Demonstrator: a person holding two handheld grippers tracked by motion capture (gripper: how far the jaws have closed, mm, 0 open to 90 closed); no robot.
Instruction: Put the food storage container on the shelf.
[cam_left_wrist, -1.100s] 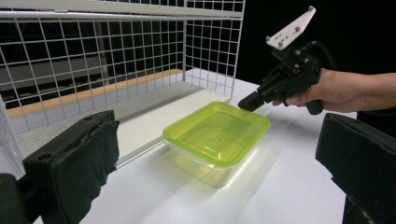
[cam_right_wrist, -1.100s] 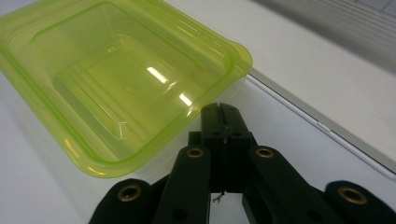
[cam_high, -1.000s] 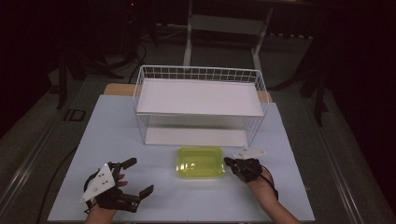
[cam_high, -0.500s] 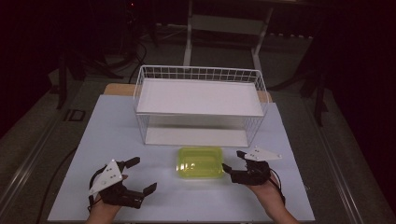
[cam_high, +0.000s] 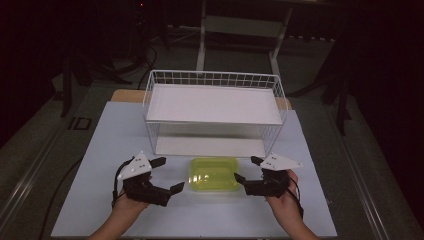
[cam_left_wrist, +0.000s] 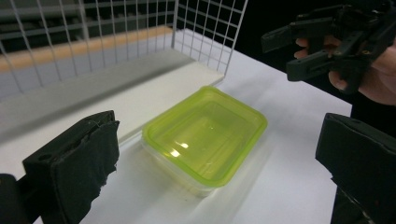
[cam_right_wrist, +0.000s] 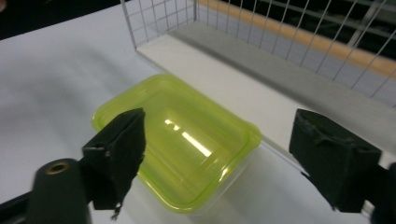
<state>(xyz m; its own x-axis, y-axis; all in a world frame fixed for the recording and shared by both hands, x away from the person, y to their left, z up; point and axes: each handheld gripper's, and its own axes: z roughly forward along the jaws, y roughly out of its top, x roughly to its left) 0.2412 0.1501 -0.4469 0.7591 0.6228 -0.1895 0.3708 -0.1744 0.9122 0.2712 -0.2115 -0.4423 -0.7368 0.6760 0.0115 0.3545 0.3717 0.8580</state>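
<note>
A yellow-green lidded container (cam_high: 214, 174) lies on the worktop (cam_high: 90, 150) just before the wire rack (cam_high: 215, 107), long axis crosswise between the grippers. The right gripper (cam_high: 245, 170), jaws just released, hangs nearer; the left gripper (cam_high: 167, 175) gapes too.

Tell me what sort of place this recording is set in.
Probably a lab or workshop set up for recording, not a home. A white-topped table stands in a dark room on bare flooring, metal frame legs stand behind it, and the staged props are a white wire rack and one yellow-green lidded container.
</note>
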